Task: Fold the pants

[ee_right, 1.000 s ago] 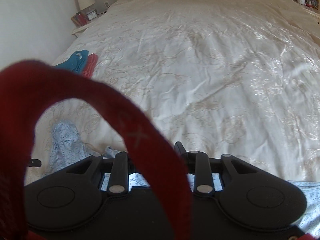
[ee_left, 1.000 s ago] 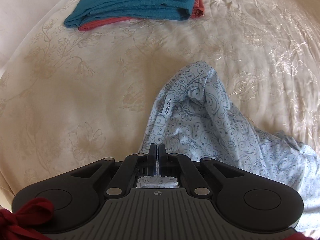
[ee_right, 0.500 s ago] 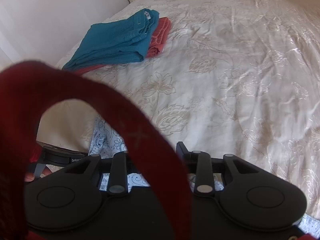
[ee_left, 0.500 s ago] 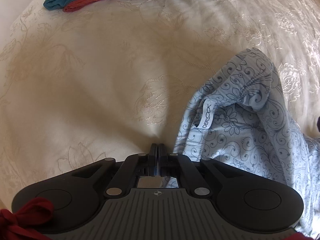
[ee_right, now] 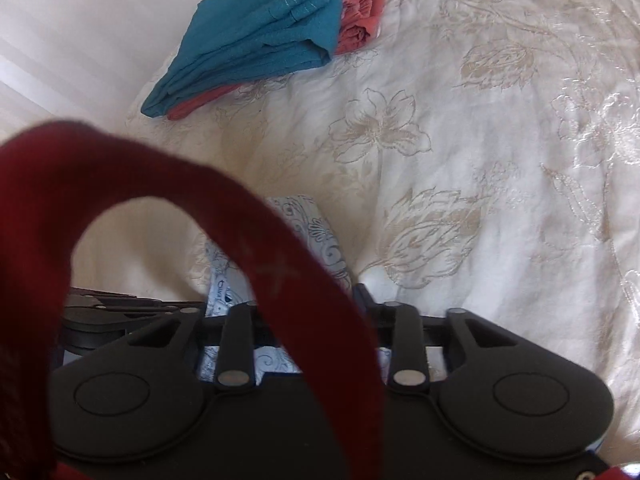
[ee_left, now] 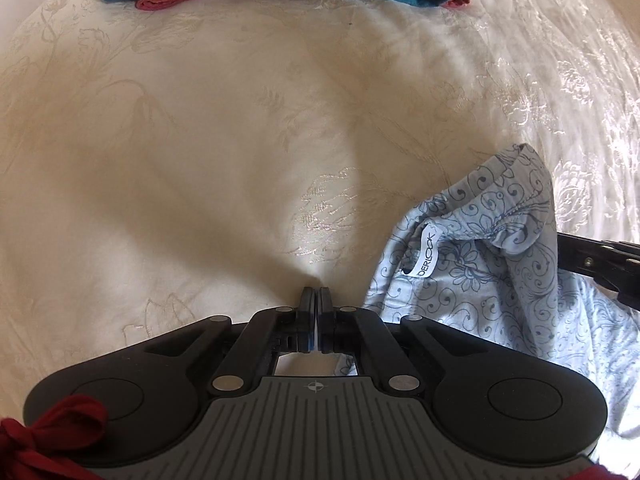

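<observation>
The light blue swirl-print pants (ee_left: 472, 280) lie bunched on the cream bedspread (ee_left: 240, 140), with a white label showing. My left gripper (ee_left: 317, 294) points down at the bed and is shut on a thin edge of the pants. The right gripper (ee_right: 304, 292) sits over the raised fold of the pants (ee_right: 320, 240). Its jaws are closing but still stand apart, with the fabric between them. A red strap (ee_right: 280, 272) hides its left fingertip. The right gripper's black fingers (ee_left: 592, 258) show in the left wrist view beside that fold.
A folded teal garment (ee_right: 260, 36) lies on a folded coral one (ee_right: 360, 12) at the far left of the bed, near its edge. My left gripper's body (ee_right: 120, 312) lies just left of the right one. Bare bedspread stretches to the right.
The left gripper moved across the bed toward the folded stack, so the pants now lie to its right. The right gripper swung down from above the bed onto the pants' raised fold.
</observation>
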